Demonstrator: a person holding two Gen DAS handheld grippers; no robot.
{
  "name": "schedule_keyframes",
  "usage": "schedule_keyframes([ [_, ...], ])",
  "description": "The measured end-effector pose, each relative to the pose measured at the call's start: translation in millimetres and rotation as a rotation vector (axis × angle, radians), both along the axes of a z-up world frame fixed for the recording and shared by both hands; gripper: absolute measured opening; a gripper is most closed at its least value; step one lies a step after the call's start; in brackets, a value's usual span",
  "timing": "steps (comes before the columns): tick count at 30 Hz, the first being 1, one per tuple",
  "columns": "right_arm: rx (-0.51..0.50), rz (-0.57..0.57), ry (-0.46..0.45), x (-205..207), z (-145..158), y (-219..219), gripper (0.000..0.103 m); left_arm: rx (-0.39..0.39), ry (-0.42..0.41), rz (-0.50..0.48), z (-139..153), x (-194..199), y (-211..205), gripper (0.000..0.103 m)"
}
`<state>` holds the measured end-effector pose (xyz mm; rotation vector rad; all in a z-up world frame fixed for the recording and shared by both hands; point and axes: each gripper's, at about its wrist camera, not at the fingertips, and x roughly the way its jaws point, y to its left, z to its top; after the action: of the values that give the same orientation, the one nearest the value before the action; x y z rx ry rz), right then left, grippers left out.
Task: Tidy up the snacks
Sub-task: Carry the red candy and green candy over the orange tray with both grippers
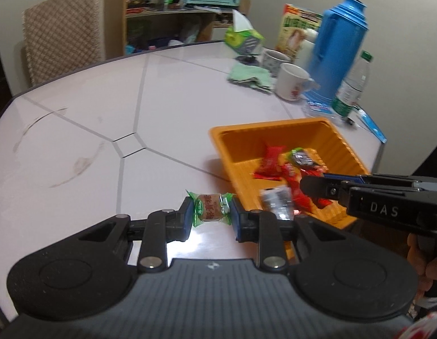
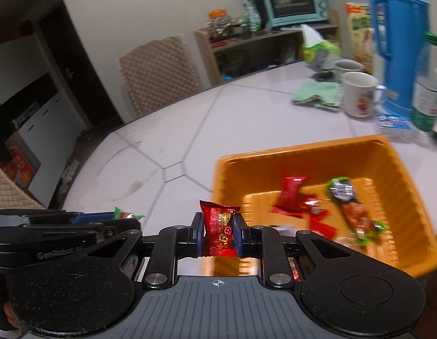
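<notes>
— Grippers, what have they got?
— Left gripper (image 1: pixel 211 214) is closed on a green-wrapped candy (image 1: pixel 210 207) above the table (image 1: pixel 91 130), beside the orange tray (image 1: pixel 343 144).
— And the right?
— Right gripper (image 2: pixel 218 233) pinches a red packet (image 2: pixel 220 230) at the tray's near rim.

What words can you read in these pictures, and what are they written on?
"DAS": on the right gripper, seen from the left wrist camera.
"GenRobot.AI": on the left gripper, seen from the right wrist camera; the last letters are partly hidden.
Too blurred or small to read: the green-wrapped snack, red snack packet, yellow box, bottle label.
</notes>
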<state>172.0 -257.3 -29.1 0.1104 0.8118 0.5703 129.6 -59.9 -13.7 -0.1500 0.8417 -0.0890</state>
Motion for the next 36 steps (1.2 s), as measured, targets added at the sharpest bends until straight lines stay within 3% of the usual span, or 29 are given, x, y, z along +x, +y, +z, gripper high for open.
schedule_keyframes([
  [15, -0.020, -0.135, 0.016, 24, -5, -75, 0.022, 0.024, 0.014, -0.081, -11, 38, -59, 0.025],
  [36, -0.023, -0.153, 0.053, 69, -24, -86, 0.022, 0.048, 0.076, -0.065, -36, 89, -72, 0.025],
])
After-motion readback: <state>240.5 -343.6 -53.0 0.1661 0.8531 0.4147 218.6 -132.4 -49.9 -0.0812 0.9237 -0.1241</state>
